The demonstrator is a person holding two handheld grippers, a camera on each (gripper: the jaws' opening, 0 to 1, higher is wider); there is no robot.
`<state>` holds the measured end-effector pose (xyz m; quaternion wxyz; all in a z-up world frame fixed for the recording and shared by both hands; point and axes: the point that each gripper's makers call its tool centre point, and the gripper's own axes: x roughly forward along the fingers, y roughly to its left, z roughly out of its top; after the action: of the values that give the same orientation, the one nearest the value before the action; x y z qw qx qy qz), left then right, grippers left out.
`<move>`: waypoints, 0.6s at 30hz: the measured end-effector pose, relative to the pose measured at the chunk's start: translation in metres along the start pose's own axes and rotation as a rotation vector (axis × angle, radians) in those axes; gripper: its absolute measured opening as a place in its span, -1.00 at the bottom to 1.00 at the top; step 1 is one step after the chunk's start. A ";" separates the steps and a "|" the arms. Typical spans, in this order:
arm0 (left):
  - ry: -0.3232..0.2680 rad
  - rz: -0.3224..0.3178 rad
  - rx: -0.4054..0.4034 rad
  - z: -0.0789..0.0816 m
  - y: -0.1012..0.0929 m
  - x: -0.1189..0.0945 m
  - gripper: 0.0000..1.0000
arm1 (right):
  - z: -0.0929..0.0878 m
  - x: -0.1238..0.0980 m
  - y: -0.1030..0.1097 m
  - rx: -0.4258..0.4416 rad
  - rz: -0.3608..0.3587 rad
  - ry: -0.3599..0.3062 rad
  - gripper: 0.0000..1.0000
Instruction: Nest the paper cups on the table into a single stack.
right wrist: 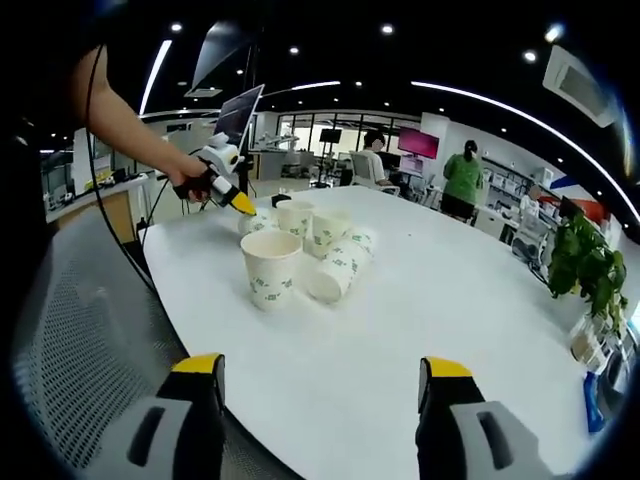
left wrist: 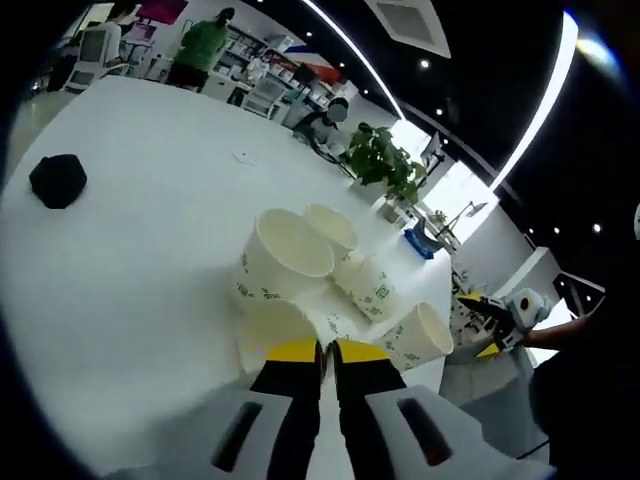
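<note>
Several white paper cups with green print stand and lie in a cluster on the white table [left wrist: 120, 300]. In the left gripper view a big upright cup [left wrist: 285, 255] is in front, a second upright cup [left wrist: 333, 228] behind it, and two cups lie on their sides [left wrist: 368, 288] [left wrist: 420, 335]. My left gripper [left wrist: 328, 352] is shut on the wall of a near cup [left wrist: 270, 330]. In the right gripper view a hand holds that left gripper [right wrist: 238, 203] at the cup [right wrist: 256, 223] on the cluster's far left. My right gripper [right wrist: 320, 368] is open, well short of the nearest upright cup [right wrist: 270, 265].
A black object [left wrist: 58, 180] lies on the table to the left. A potted plant [right wrist: 585, 265] stands at the table's far end. A grey mesh chair [right wrist: 80, 340] sits by the near table edge. People sit and stand at desks beyond the table.
</note>
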<state>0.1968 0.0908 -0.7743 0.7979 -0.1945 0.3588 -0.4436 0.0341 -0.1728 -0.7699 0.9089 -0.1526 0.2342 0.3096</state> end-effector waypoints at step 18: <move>-0.020 0.002 0.185 0.006 -0.074 -0.017 -1.00 | 0.005 -0.002 0.000 0.004 0.010 -0.032 0.58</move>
<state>0.1531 0.0656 -0.7168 0.8166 -0.1241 0.3083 -0.4720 0.0345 -0.1713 -0.7643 0.9112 -0.1445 0.2212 0.3161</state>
